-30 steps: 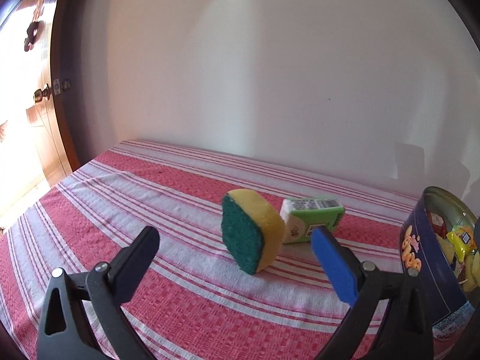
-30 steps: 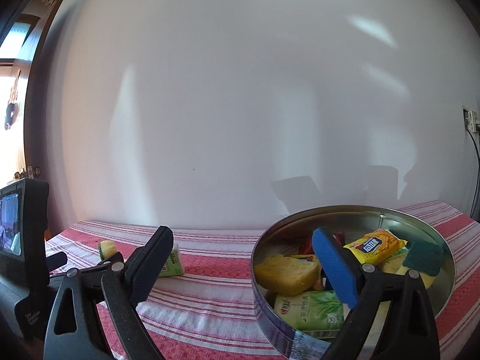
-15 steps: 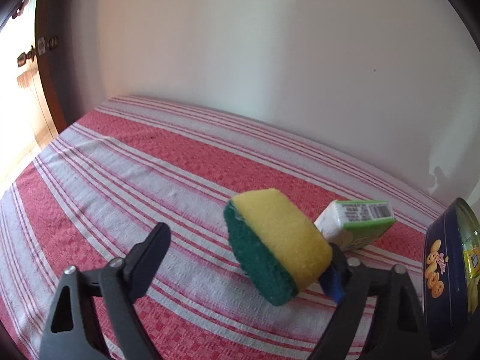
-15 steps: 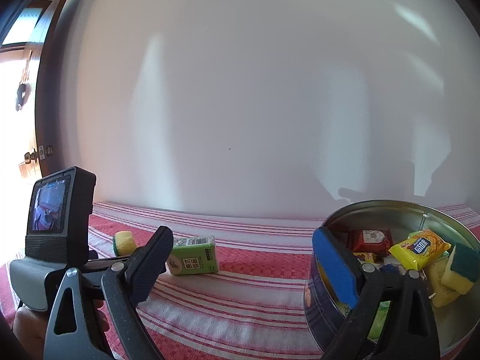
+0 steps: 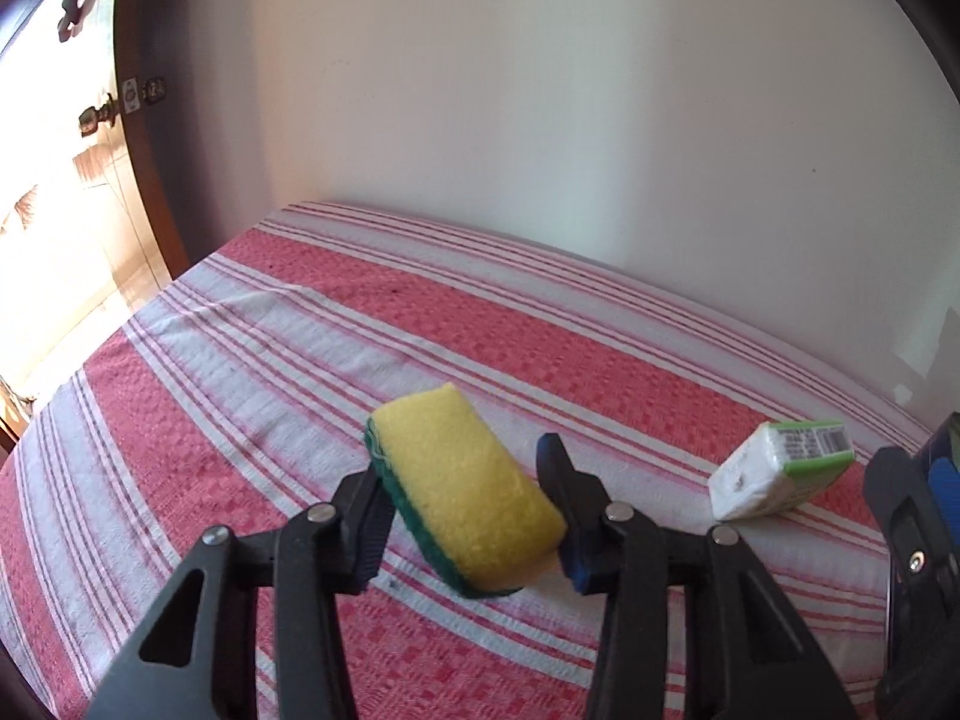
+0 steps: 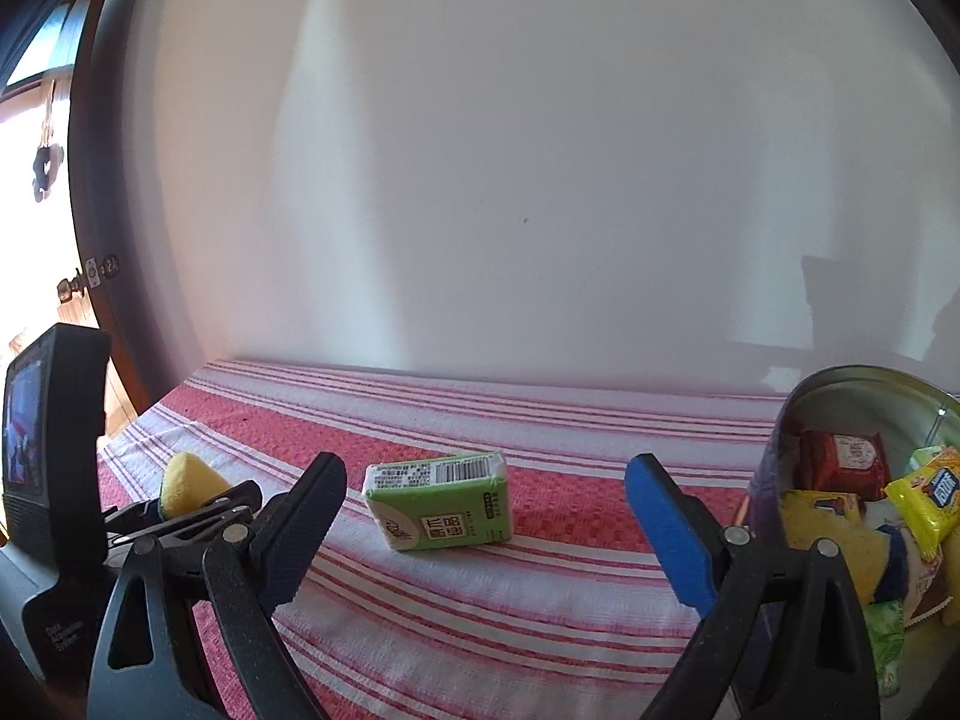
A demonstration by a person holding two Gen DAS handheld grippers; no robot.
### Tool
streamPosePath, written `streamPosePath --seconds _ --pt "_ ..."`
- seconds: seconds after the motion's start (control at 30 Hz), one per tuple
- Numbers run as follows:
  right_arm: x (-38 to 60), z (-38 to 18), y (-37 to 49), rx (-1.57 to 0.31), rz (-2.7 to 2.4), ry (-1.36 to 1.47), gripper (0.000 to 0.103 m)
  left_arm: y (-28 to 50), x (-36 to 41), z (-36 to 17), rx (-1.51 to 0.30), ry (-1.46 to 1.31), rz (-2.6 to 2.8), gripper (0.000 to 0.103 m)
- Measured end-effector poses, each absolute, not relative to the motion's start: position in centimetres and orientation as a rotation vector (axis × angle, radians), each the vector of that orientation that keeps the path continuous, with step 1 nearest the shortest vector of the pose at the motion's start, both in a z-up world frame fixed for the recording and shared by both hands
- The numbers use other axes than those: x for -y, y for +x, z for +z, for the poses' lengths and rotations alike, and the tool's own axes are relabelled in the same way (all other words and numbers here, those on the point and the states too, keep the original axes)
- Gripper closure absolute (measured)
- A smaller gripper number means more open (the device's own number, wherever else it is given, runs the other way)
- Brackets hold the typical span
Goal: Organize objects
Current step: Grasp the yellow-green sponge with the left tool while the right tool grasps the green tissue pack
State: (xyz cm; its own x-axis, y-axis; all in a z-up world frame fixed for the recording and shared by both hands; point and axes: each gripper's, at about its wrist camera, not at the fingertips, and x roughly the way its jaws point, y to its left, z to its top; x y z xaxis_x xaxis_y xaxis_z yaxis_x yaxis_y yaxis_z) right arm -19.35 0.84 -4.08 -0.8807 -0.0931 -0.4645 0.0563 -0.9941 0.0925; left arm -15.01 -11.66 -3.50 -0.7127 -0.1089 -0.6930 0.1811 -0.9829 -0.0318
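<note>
1. You are working over a woven cloth [image 5: 540, 360] of red and white stripes, coarse and slightly rumpled, covering the surface in front of a smooth pale wall.
2. Your left claw [image 5: 468, 516] is clamping a soft, porous sponge [image 5: 468, 492], a rounded yellow block with a green scouring layer on its left side; the dark finger is pressing the green side and the blue pad is pressing the yellow end, and the sponge is sitting tilted between them.
3. Your right claw [image 6: 486, 534] is standing wide apart, holding nothing, with the green pack [image 6: 441, 501] lying on the cloth beyond the gap between its fingers.
4. That pack is a small, soft-cornered rectangle in glossy green and white wrapping, with a barcode on its upper face.
5. The right wrist view is showing you the round metal tin [image 6: 840, 396] at the near right, shiny inside and filled with yellow, red and green wrapped packets; the left wrist view is catching only a dark blue sliver of it.
6. The left wrist view alone is showing the sponge's grip closely.
</note>
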Motion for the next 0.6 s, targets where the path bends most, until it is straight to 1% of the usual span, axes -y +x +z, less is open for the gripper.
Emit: streamPosePath --seconds 0.07,0.27,0.43,0.47,0.53,0.57,0.6 --pt "-0.3 -4.5 -20.7 0.102 -2.944 0.803 0.007 -14.9 11.6 -3.4 -0.095 1.078 -2.744 0.058" --pt "1.0 -5.9 -24.3 0.056 -2.86 0.998 0.007 -15.0 11.5 -3.6 -0.121 1.105 -2.729 0.058" --pt "2.6 -6.9 -26.3 -0.03 -2.819 1.102 0.007 -14.9 11.5 -3.3 -0.113 1.106 -2.724 0.058" --pt "2.8 -7.1 -26.6 -0.038 -2.81 1.124 0.01 -15.4 11.9 -3.7 -0.111 1.106 -2.723 0.058" --pt "2.9 -7.7 -27.2 -0.043 -2.779 1.167 0.024 -15.5 11.8 -3.7 -0.098 1.106 -2.721 0.058" --pt "2.9 -7.9 -27.5 -0.044 -2.775 1.185 0.033 -15.5 11.6 -3.7 -0.094 1.106 -2.719 0.058" --pt "2.9 -7.9 -27.5 -0.042 -2.77 1.19 0.033 -15.5 11.6 -3.7 -0.093 1.106 -2.718 0.058"
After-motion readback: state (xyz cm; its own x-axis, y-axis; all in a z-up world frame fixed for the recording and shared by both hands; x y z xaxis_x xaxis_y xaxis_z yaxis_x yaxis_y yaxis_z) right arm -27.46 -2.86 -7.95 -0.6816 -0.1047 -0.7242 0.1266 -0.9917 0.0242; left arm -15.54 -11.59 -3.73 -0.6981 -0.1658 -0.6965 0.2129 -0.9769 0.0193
